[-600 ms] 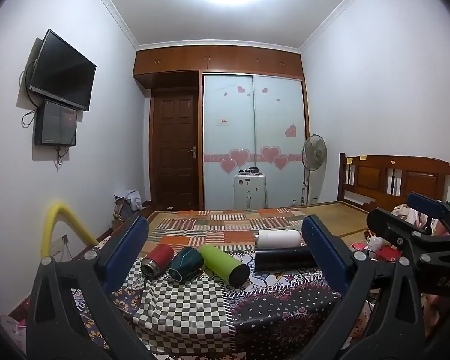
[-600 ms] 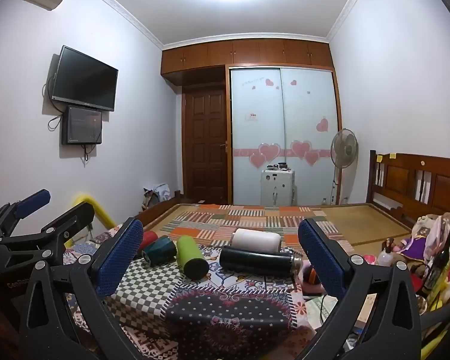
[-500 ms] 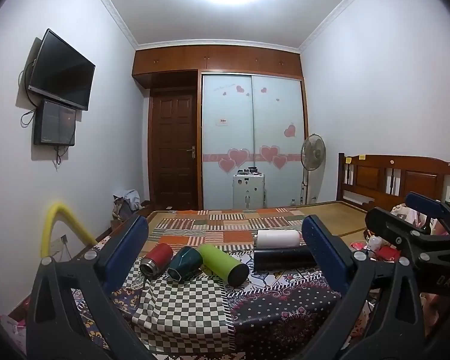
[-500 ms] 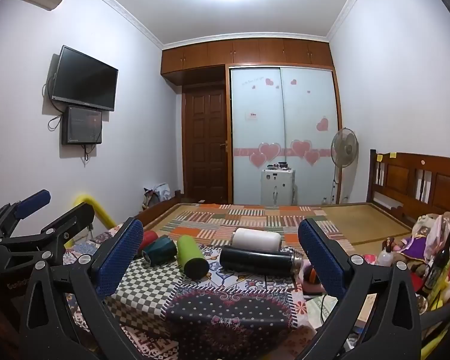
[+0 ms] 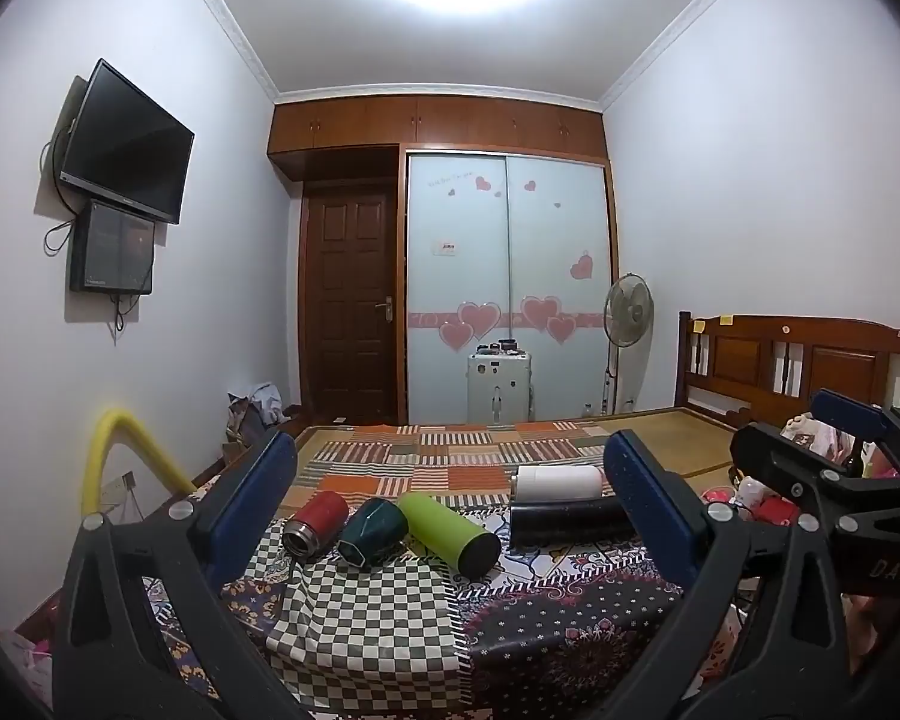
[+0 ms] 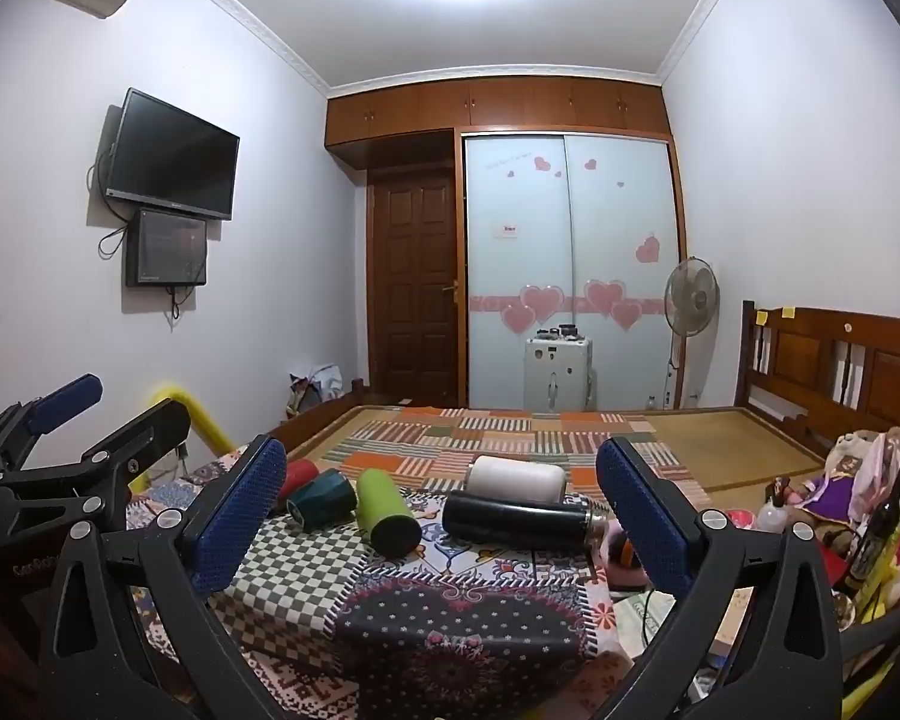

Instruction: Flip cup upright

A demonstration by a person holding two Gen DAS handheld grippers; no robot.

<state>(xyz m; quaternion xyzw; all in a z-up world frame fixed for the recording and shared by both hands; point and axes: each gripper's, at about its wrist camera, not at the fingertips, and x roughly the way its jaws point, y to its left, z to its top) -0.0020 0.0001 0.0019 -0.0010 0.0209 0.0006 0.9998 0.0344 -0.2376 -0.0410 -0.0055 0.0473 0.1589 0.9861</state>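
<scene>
Evidently nothing is grasped yet: the left gripper point(image 5: 450, 498) and right gripper point(image 6: 441, 507) both hover spread wide and empty, short of five tumblers lying on their sides. Dead ahead of the left one lies the dark green faceted cup point(image 5: 372, 531), mouth toward it, on a patterned tablecloth point(image 5: 360, 618) in a bedroom.

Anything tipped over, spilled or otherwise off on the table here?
Yes: all five vessels lie on their sides: red flask, dark green cup, lime bottle, black flask and white tumbler. No spill visible.
</scene>
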